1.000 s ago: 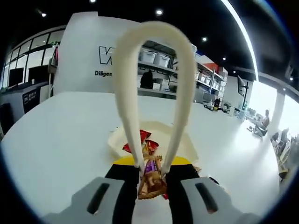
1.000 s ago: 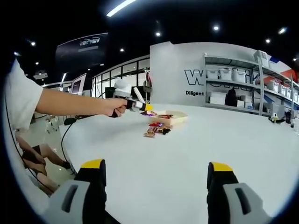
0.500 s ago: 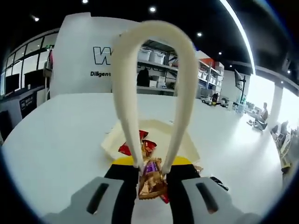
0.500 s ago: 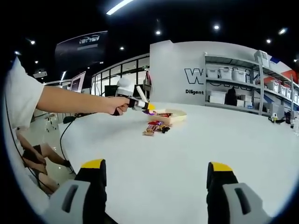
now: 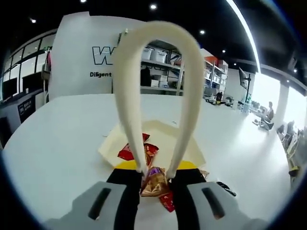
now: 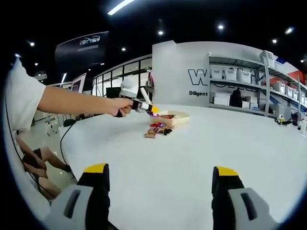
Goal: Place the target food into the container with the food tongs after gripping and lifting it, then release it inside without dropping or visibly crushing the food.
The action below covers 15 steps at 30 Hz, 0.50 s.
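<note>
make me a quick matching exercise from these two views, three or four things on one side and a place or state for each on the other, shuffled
Things:
1. food tongs
2. wrapped snack
3. container
4. right hand-held gripper

Places or states:
A. open, holding nothing
B. on the white table, red wrappers inside
C. pinched at the tong tips
D. clamped in the left hand-held gripper

Pairs: 1-D, 2-C, 3-B, 4-A
</note>
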### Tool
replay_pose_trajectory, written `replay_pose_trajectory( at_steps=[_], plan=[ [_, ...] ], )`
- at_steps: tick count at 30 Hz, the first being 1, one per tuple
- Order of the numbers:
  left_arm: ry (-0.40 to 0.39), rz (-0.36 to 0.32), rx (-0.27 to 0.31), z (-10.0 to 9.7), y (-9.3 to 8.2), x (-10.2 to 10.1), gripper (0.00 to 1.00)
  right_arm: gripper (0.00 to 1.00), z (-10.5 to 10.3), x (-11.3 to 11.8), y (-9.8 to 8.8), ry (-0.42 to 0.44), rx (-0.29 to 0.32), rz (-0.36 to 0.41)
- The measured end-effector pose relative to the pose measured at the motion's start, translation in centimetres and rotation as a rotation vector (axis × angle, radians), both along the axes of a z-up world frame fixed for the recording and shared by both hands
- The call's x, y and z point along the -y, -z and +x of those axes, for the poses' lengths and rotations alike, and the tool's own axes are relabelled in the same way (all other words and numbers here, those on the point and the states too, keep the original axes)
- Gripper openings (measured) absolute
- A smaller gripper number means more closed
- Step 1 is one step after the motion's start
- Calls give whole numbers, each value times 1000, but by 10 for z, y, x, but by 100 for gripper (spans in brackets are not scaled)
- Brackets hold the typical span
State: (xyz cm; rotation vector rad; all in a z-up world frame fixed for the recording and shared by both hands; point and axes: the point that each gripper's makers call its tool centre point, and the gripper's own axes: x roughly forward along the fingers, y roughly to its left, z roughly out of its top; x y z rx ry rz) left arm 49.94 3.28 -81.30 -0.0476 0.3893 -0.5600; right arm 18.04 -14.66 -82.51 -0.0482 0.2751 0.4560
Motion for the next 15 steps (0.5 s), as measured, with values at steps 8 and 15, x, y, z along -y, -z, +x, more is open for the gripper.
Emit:
replay_pose_trajectory(
  at_steps=[8, 15],
  plan=[
    [12, 0, -6, 11, 4, -2, 24, 86, 4, 3, 3, 3, -7, -6],
    [31, 9, -10, 15, 8, 6, 24, 86, 8, 4, 5, 5, -16, -5]
  ],
)
